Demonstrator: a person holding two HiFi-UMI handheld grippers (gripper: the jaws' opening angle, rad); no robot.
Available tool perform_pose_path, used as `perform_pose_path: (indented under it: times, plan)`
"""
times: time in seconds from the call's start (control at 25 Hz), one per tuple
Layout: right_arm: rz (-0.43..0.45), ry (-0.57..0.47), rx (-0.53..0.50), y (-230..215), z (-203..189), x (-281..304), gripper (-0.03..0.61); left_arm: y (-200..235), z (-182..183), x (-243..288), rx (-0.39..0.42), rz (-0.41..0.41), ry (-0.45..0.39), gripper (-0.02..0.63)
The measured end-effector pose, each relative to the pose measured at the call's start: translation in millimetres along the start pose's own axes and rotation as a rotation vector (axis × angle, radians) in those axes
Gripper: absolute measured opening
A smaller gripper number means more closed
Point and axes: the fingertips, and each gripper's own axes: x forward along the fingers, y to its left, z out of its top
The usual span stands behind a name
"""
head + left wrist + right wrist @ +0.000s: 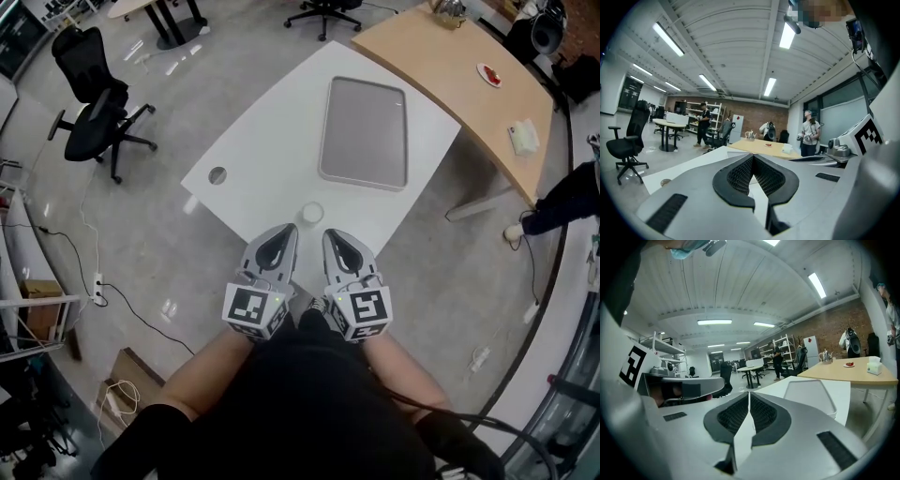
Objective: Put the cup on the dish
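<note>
Closest to me, both grippers sit low against my body at the near corner of the table, side by side and pointing away from me. My left gripper (pixel 288 231) has its jaws pressed together at the tips with nothing between them; its own view shows the two dark ribbed pads (pixel 740 176) meeting at a point. My right gripper (pixel 330 235) is the same, jaws closed tip to tip and empty, and its camera confirms it (pixel 749 393).

Just beyond the two tips, between them and slightly ahead, the small white cup (pixel 312 214) stands upright on the white table (pixel 272 141), near its closest corner. Neither gripper touches it.

Farther along the same table lies the grey rectangular tray (pixel 365 131), empty and well apart from the cup; the right gripper view catches its raised rim (pixel 812 394). A round cable hole (pixel 217 175) sits near the table's left edge.

Past that, a curved wooden table (pixel 441 66) carries a small plate (pixel 488 74) and a tissue box (pixel 523 137). A black office chair (pixel 94 112) stands on the floor to the far left.
</note>
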Motion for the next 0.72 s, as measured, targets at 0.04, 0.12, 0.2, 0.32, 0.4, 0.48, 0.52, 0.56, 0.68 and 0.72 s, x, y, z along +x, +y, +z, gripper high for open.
perform_pose_path:
  times: [0.04,0.12,0.2,0.32,0.4,0.48,0.52,0.56,0.68,0.72]
  plan:
    - [-0.001,0.013,-0.003,-1.4,-3.4,7.2,0.014,6.1,-4.5,3.9,0.003,0.0,0.013,0.005]
    - [-0.006,0.048,-0.008,-4.9,-13.9,22.2,0.014,18.4,-15.8,12.6,0.004,-0.002,0.037,0.005]
    - [-0.005,0.093,-0.009,-8.7,-27.5,35.6,0.014,27.5,-26.5,22.8,0.003,-0.009,0.06,0.005]
    - [-0.011,0.15,-0.011,-19.2,-47.2,51.9,0.015,36.2,-40.8,42.0,0.006,-0.022,0.089,0.005]
    - [-0.005,0.192,-0.005,-24.2,-63.2,61.7,0.025,41.9,-51.3,53.0,-0.003,-0.024,0.104,0.005]
    - [0.018,0.238,0.013,-24.8,-80.4,71.9,0.168,48.3,-61.0,61.0,-0.015,-0.028,0.117,0.005]
    - [0.024,0.259,0.023,-25.3,-89.0,77.4,0.191,52.2,-65.8,64.3,-0.019,-0.03,0.124,0.005]
    - [0.025,0.279,0.028,-26.2,-97.5,82.9,0.214,56.2,-70.4,67.4,-0.021,-0.031,0.132,0.005]
    - [0.02,0.323,0.038,-30.9,-119.6,99.2,0.241,66.3,-83.5,76.5,-0.023,-0.034,0.157,0.005]
    - [0.018,0.333,0.041,-32.3,-125.6,104.8,0.247,69.1,-87.5,79.2,-0.03,-0.035,0.161,0.005]
